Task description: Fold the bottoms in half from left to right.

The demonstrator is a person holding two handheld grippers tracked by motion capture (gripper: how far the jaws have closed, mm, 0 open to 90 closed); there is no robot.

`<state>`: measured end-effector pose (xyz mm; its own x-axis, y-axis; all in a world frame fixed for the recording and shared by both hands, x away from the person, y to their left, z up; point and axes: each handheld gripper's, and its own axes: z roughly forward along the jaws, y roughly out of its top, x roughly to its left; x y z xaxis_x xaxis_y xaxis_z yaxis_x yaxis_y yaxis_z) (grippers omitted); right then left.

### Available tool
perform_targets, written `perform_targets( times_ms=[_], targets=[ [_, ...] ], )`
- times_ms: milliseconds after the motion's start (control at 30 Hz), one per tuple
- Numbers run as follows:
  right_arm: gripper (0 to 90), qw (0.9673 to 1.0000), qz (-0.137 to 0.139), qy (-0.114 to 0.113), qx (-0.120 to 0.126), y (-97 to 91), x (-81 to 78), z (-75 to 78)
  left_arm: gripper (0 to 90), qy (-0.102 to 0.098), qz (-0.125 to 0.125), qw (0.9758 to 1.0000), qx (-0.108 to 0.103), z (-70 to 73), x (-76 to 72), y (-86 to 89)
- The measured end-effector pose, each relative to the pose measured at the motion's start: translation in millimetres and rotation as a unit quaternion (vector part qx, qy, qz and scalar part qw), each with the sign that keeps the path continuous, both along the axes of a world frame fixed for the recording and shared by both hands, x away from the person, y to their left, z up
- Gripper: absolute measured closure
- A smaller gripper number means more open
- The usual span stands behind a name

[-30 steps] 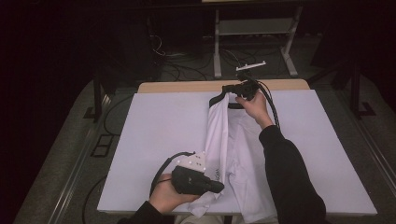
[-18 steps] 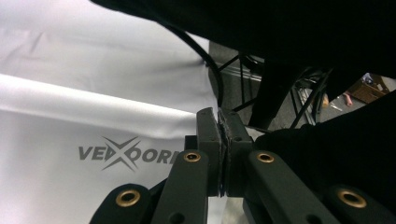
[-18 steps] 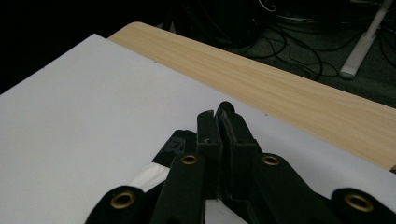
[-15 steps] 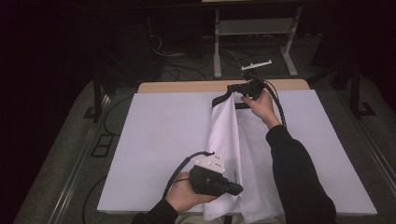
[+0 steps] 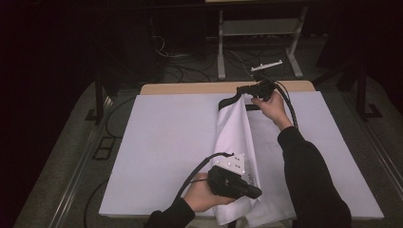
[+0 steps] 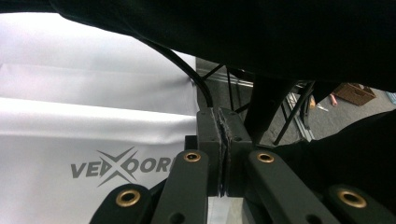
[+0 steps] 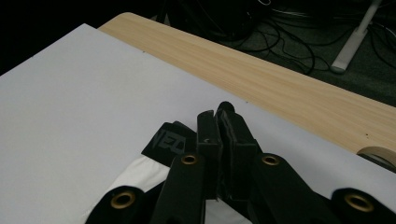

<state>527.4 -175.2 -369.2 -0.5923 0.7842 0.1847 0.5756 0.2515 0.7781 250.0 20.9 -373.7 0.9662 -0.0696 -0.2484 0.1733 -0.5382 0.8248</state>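
Observation:
A white garment (image 5: 235, 128) with a black collar lies lengthwise on the white-covered table (image 5: 161, 142), its left half lifted into a standing fold. My left gripper (image 5: 256, 192) is shut on the cloth near the hem at the table's near edge. In the left gripper view the jaws (image 6: 223, 126) are pressed together beside the garment (image 6: 93, 135) and its grey printed logo (image 6: 121, 165). My right gripper (image 5: 242, 89) is shut on the garment at the far end. In its own view the right gripper (image 7: 218, 116) sits over the black collar (image 7: 166, 140).
A bare wooden strip (image 5: 190, 88) (image 7: 280, 79) runs along the table's far edge. Cables and a white stand (image 5: 259, 28) lie on the floor beyond. A roll of tape (image 7: 378, 154) sits on the far edge. The person's dark right sleeve (image 5: 309, 180) reaches over the garment's right half.
Both grippers have carried the garment's left edge to the right, the left one farther. The lifted fold now stands more upright over the garment's middle.

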Motion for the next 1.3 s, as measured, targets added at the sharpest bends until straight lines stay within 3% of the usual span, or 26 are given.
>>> perform_targets(
  times_ms=[367, 967, 1300],
  targets=[
    [85.2, 0.9999, 0.004, 0.009, 0.005, -12.6, -2.3, -0.2, 87.8, -0.002, -0.022, 0.9997, 0.005, -1.0, 0.6, -23.9],
    [85.1, 1.0000, 0.000, 0.008, 0.002, -34.6, -6.0, 4.6, 87.8, 0.003, -0.037, 0.9993, 0.001, -4.7, 3.8, -51.3],
    [85.2, 0.9999, -0.011, 0.012, -0.005, -48.8, -7.4, -1.8, 87.8, 0.006, -0.042, 0.9991, 0.001, -10.1, 6.8, -64.7]
  ],
)
